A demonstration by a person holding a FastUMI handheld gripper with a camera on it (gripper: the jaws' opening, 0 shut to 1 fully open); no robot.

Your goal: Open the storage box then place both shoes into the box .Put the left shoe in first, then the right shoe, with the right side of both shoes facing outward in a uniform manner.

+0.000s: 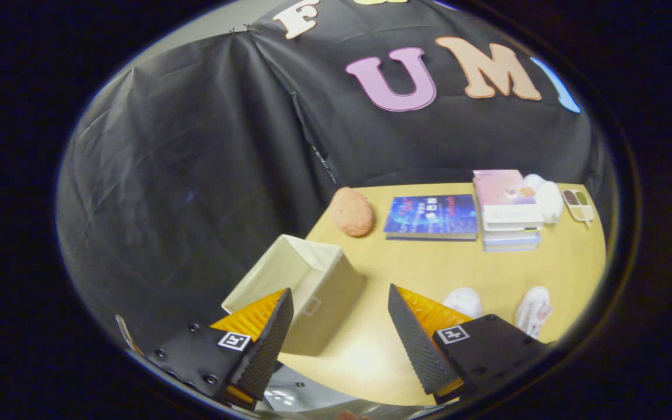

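Note:
A cream fabric storage box [307, 286] stands on the wooden table [429, 268], just ahead of the left finger, its top standing open toward the wall. Two small white shoes lie to the right: one [464, 301] just beyond the right finger, the other [534, 310] farther right near the table's edge. My gripper [336, 332] hovers above the table's near edge, open wide, with nothing between its fingers. The left fingertip [272, 338] overlaps the box's near corner in view.
At the back of the table lie a pink rounded cushion-like object [352, 211], a blue book [432, 217], a stack of books [508, 210], a white soft item [548, 198] and a small tray [578, 203]. Black cloth walls the booth behind and left.

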